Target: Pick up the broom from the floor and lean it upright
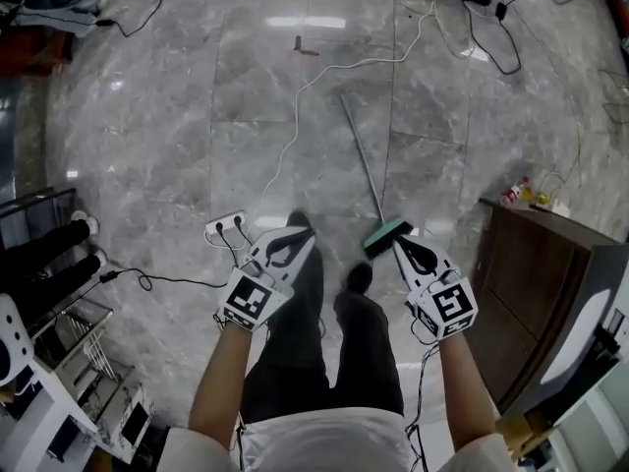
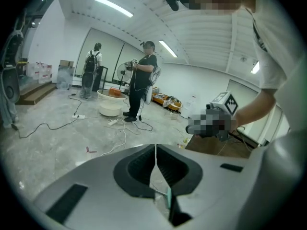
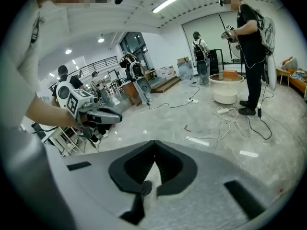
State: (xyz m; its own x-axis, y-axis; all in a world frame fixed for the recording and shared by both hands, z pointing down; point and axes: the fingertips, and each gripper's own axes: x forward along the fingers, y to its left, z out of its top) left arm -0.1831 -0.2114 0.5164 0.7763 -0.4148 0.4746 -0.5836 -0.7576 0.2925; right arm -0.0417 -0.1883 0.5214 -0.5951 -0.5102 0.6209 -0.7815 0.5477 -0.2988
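step: approach, I judge; broom not yet gripped | broom: flat on floor, its green head just ahead of my right claw | claws: right shut, empty; left claw shut, empty | next: open a claw; close on the handle

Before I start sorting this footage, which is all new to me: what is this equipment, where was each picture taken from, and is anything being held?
There is no robot here: a person holds a pair of tongs in each hand. The head view looks down from a camera on the person's head. In it the left tongs and right tongs point at a polished floor, where a broom lies flat, its green head close to the right tongs. The other two pictures come from cameras riding on each tool, looking along its jaws. In both, the jaws are closed together with nothing between them, so nothing is held and the broom isn't picked up yet.
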